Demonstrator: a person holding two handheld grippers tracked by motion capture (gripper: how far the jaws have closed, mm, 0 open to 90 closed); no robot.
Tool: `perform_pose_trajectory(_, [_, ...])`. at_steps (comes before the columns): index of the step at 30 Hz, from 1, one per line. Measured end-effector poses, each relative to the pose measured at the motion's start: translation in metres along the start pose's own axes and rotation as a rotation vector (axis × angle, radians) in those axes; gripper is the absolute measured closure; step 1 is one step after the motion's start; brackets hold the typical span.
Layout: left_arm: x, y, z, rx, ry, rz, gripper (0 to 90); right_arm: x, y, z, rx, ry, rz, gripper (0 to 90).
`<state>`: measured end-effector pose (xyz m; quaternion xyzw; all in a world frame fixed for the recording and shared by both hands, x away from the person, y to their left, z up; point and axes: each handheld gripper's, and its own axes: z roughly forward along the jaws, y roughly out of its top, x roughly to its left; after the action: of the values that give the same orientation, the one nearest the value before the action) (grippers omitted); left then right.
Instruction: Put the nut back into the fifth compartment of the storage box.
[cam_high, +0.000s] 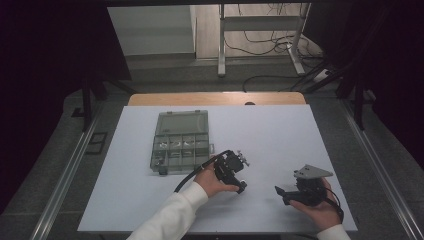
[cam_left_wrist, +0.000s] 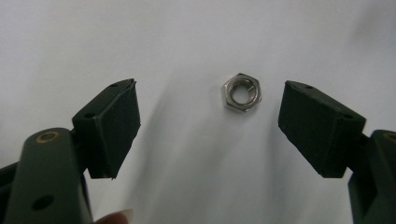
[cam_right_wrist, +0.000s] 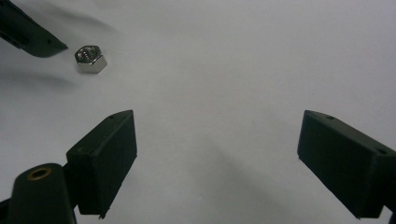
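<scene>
Nut (cam_left_wrist: 242, 92) on table (cam_high: 280, 130) near front edge, between wide-open left hand-held gripper (cam_left_wrist: 210, 126) jaws, untouched; right hand-held gripper (cam_right_wrist: 217, 163) wide open, empty.

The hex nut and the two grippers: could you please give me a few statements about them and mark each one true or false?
1. The left gripper is open. True.
2. The hex nut is clamped in the left gripper. False: it lies on the white table between the open jaws, touching neither.
3. The right gripper holds the nut. False: it is open and empty; the nut lies off to its upper left in the right gripper view.
4. The compartment box has its lid open. True.
5. The nut is inside the box. False: it lies on the table.
</scene>
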<state>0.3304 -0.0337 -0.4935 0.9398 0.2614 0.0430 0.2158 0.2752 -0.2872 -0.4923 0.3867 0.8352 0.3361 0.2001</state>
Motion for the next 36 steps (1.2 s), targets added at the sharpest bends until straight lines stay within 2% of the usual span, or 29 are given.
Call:
perform_pose_trajectory(9, [-0.007,0.007,0.014,0.037,-0.006,-0.006,23.9,0.000,0.000,0.001,0.003,0.000,-0.003,12.1])
perform_pose_trajectory(12, [-0.010,0.009,0.018,0.050,-0.010,-0.008,29.9,0.000,0.000,0.000,0.003,0.000,-0.002,12.2])
perform_pose_trajectory(17, [-0.011,0.011,0.017,0.059,-0.019,-0.011,49.0,0.000,0.000,0.000,0.002,-0.002,-0.003,12.2])
perform_pose_trajectory(25, [-0.012,0.015,0.017,0.077,-0.025,-0.005,69.2,0.001,0.000,0.000,0.004,-0.005,-0.006,12.2])
perform_pose_trajectory(32, [-0.011,0.014,0.015,0.075,-0.028,0.010,70.0,0.001,0.000,0.000,0.002,-0.007,-0.006,12.2])
perform_pose_trajectory(36, [-0.008,0.012,0.009,0.082,-0.026,0.021,70.0,0.000,0.000,-0.001,0.004,-0.009,-0.004,12.2])
